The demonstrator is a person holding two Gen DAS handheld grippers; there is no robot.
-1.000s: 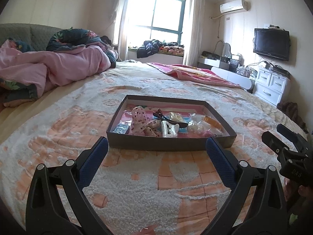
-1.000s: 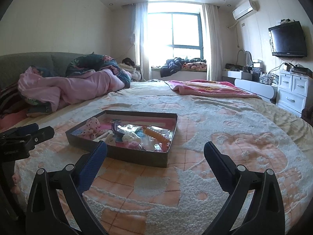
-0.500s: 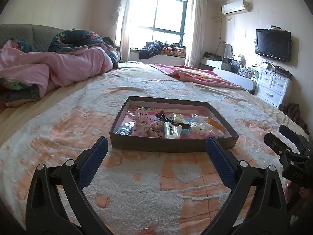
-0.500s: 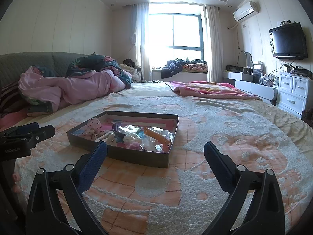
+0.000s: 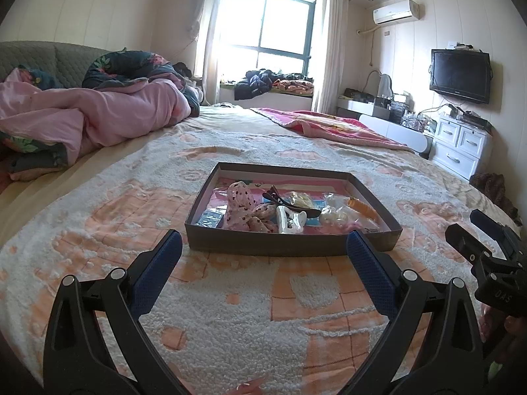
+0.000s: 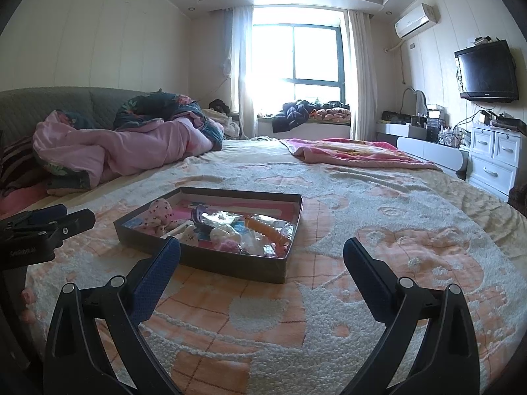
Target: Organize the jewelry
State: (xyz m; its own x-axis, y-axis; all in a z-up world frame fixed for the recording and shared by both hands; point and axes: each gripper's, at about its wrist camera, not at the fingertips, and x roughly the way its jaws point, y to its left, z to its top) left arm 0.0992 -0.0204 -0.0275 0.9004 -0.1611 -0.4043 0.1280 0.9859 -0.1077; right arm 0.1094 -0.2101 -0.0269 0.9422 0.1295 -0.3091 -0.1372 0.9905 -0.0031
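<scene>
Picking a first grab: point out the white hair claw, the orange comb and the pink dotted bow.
white hair claw (image 5: pixel 290 220), left wrist view, middle of its body.
orange comb (image 6: pixel 268 229), right wrist view, mid-length.
pink dotted bow (image 5: pixel 242 202), left wrist view, central fabric.

Landmark: tray (image 5: pixel 290 249), resting on the blanket (image 5: pixel 230 322) that covers the bed. In the tray, seen from the left wrist: bow (image 5: pixel 245 209) at left, white clip (image 5: pixel 290 220) just right of it near the front wall, dark clip (image 5: pixel 290 201) behind the white clip, clear packets (image 5: pixel 334 212) further right, ribbed stick (image 5: pixel 362 207) along the right wall. Left gripper (image 5: pixel 263 261) directly before the tray's front wall, jaws spread wide. Right gripper (image 6: pixel 262 265) before the tray and to its right, jaws spread wide. Quilt heap (image 5: pixel 95 115) behind-left of the tray. Window (image 5: pixel 266 39) far behind. Folded blanket (image 5: pixel 329 126) behind-right. Drawers (image 5: pixel 461 146) and TV (image 5: pixel 459 75) far right.
</scene>
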